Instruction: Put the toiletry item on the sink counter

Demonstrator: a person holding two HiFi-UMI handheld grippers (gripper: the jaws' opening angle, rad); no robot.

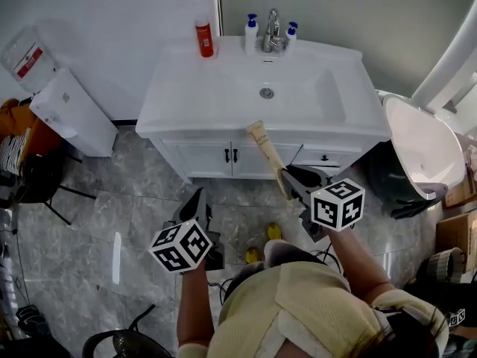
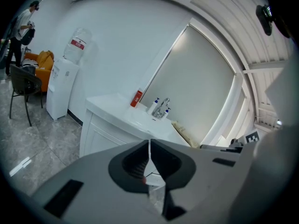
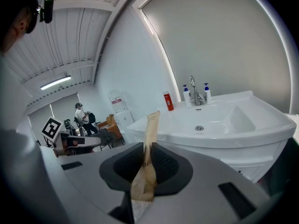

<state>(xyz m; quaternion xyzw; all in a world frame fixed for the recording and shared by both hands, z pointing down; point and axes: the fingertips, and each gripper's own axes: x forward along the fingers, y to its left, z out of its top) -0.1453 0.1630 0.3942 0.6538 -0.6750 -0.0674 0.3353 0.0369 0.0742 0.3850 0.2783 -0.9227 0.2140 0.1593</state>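
Tan paper sachet [image 1: 264, 149], long and flat, pinched between the jaws of the right gripper [image 1: 292, 179], lower end crumpled behind the pads, upper end sticking out toward the vanity

In head view, sachet tip seen at the front edge of the white sink counter [image 1: 179, 88]; held in the air, not lying on the counter

Right gripper view: jaws closed tight on the sachet [image 3: 147, 146], right gripper [image 3: 147, 154] aimed at the basin [image 3: 219, 120]

Left gripper [image 1: 195, 203] low over the grey tiled floor, left of the sachet and well apart from it

Left gripper view: left gripper [image 2: 149, 154] jaws pressed together, nothing between them

At the back of the counter: red bottle [image 1: 204, 37] at left, faucet [image 1: 272, 32] in the middle, 2 white pump bottles [image 1: 251, 34] flanking it

Water dispenser [image 1: 71, 110] against the wall, left of the vanity
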